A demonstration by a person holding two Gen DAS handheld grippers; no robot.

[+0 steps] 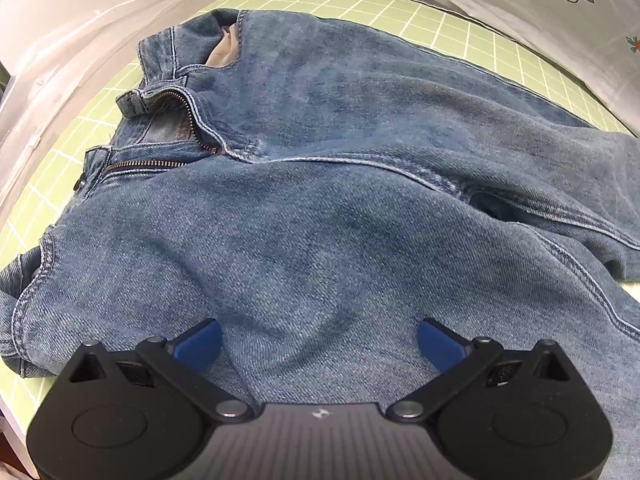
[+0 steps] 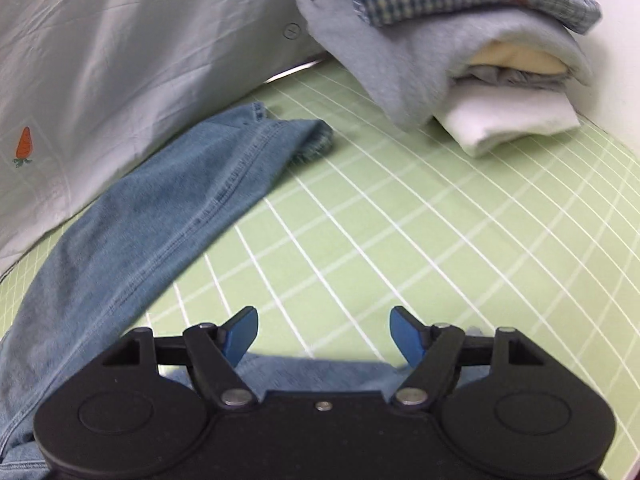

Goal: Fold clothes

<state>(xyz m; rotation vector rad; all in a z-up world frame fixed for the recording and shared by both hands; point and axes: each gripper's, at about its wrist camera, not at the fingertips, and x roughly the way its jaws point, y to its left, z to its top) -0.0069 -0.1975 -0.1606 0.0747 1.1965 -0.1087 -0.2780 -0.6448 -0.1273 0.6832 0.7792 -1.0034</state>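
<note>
Blue jeans [image 1: 340, 208] lie spread on the green grid mat [image 2: 440, 240], zipper [image 1: 176, 132] undone. Left gripper [image 1: 319, 342] hovers over the denim, fingers wide apart, gripping nothing. Right gripper [image 2: 323, 336] sits over a jeans leg [image 2: 168, 200], fingers likewise wide and empty. A stack of folded clothes [image 2: 460, 48] rests at the mat's far edge.
</note>
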